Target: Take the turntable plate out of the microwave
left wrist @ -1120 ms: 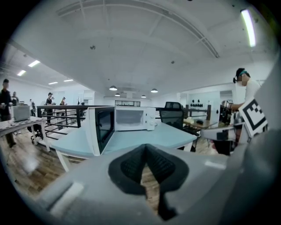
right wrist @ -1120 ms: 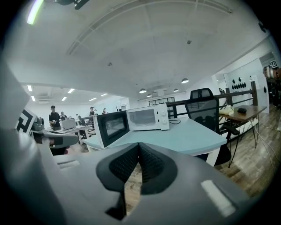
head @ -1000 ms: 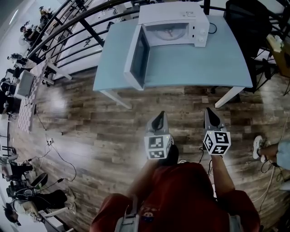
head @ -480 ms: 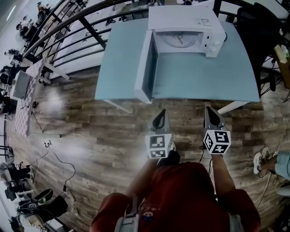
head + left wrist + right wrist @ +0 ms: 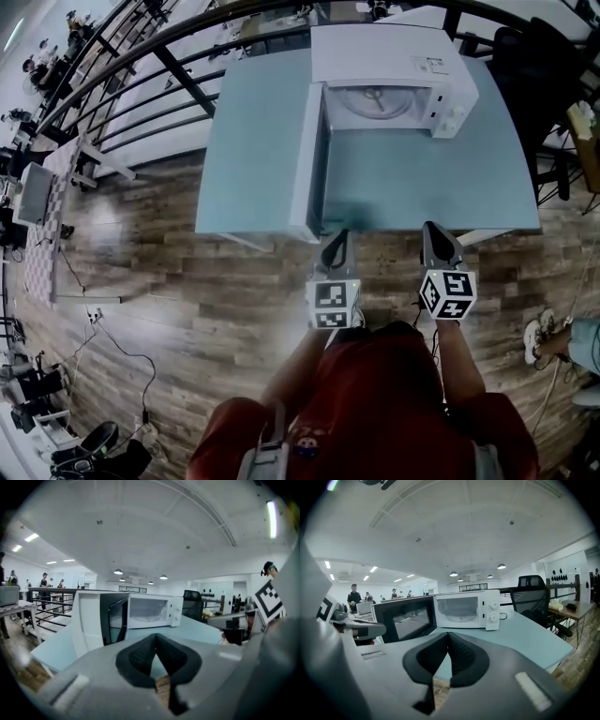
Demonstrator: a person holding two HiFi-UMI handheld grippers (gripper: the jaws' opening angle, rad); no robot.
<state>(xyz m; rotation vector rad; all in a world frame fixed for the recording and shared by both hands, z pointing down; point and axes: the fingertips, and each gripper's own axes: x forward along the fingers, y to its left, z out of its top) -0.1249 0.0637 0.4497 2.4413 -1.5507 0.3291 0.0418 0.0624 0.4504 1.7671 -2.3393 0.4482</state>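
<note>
**Blue table ahead, plate not yet touched**

Wood floor [image 5: 187, 281] lies under both my claws, and the blue table [image 5: 422, 178] begins right at their tips. My left claw [image 5: 335, 242] and right claw [image 5: 434, 232] hang side by side at its near edge, pointing across it. Each has its jaws pressed together at the tips with nothing between them. Each claw's own view shows this plainly.

At the far side of the table, well apart from either claw, stands the microwave [image 5: 384, 52]. Its door [image 5: 307, 169] is swung wide open and juts toward me. The door's free edge is just beside my left claw, on that claw's left. The cavity faces me, roughly between the lines my two claws point along. The plate [image 5: 375, 101] lies flat on the cavity floor, far ahead of both tips.

As I judge it, the task is at its very start. The door is open, so that step needs no doing. Nothing else is done: the plate is neither gripped nor lifted, and no claw is near it.

What is left is nearly everything:
- carry a claw over the table to the opening
- part its jaws and take the plate by its rim
- lift the plate and draw it out past the door
</note>
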